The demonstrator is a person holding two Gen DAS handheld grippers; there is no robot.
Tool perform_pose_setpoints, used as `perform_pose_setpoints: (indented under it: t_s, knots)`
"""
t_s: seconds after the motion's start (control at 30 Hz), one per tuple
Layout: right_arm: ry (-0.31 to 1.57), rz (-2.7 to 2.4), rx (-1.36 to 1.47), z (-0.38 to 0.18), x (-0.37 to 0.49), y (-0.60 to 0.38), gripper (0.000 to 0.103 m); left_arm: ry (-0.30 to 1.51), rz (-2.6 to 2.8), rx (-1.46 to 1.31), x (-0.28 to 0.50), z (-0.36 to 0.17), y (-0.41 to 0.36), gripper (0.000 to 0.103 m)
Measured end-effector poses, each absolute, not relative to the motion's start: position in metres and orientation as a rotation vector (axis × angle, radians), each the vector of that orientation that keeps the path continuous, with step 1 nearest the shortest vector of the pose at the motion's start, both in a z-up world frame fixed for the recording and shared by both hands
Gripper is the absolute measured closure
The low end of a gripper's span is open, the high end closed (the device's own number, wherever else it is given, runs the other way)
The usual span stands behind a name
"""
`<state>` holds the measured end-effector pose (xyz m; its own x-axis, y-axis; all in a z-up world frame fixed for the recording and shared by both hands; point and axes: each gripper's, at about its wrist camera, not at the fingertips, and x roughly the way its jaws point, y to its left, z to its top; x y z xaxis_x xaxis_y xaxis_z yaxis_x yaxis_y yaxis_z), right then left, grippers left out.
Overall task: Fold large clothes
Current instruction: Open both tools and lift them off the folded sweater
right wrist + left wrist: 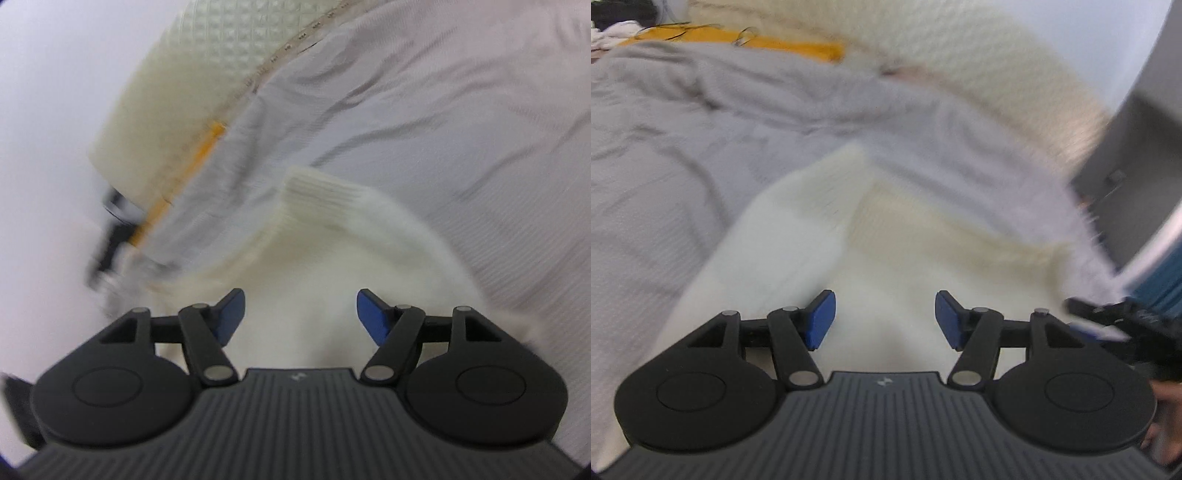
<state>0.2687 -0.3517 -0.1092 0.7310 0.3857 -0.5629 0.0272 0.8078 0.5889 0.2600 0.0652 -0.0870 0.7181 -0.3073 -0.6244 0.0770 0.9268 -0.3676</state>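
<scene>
Sweater (820,229) lying on the bedsheet (665,147); mattress edge (177,92) behind the sheet. Left gripper (885,319) and right gripper (300,320) above the sweater, apart from it.

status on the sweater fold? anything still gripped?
Done: the white sweater lies on the grey sheet with a ribbed cuff laid across it, so at least one fold looks made. In hand: nothing; left gripper and right gripper are both open and empty. Left: any remaining folds; blur hides the sweater's full outline.
</scene>
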Motion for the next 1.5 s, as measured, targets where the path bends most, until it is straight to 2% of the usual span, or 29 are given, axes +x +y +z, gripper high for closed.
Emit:
perform_pose_setpoints:
  t_s: [0.07,0.2,0.6,0.87,1.5]
  knots:
    - [0.743,0.162,0.542,-0.11,0.269,-0.351,0.05,0.742,-0.188,-0.295,0.259,-0.091,0.063,0.039]
    - [0.712,0.095,0.418,-0.113,0.272,-0.349,0.05,0.714,-0.105,-0.193,0.26,-0.091,0.055,0.039]
    - [0.67,-0.001,0.293,-0.134,0.296,-0.338,0.052,0.676,0.156,-0.075,0.298,-0.107,0.072,0.039]
    - [0.689,-0.004,0.281,-0.143,0.305,-0.336,0.052,0.705,0.155,-0.217,0.316,-0.114,0.105,0.039]
    - [0.605,0.115,0.23,-0.074,0.202,-0.302,0.051,0.587,-0.05,-0.127,0.196,-0.047,0.047,0.039]
